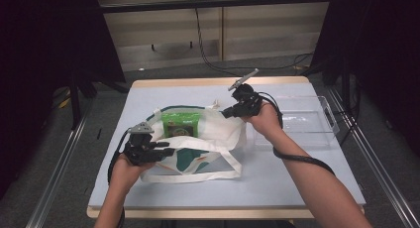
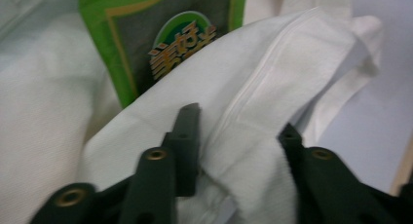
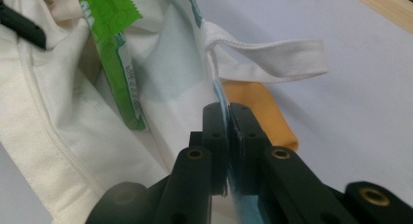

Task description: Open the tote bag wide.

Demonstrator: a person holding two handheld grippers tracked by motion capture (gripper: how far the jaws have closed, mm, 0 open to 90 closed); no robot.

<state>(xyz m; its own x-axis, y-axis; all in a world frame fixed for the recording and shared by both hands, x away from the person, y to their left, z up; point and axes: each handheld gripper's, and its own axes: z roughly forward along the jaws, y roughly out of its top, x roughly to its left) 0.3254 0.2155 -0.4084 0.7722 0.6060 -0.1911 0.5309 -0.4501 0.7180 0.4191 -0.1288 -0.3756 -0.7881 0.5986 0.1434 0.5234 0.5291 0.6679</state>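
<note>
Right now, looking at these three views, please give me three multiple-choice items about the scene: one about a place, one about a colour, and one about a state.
1. Where is the green snack packet?
A. In the mouth of the white tote bag
B. In the clear plastic tray
C. On the floor

2. What colour is the table cover?
A. Red
B. Pale blue-grey
C. Black

3. What is the state of the right tool?
A. Wide open above the tray
B. Lying unheld on the table
C. Shut on the bag's edge

Answers:
1 A, the packet sits between the bag's spread sides in the high view.
2 B, the cover shows pale blue-grey around the bag.
3 C, the right gripper view shows both jaws pressed together on the fabric rim.
</note>
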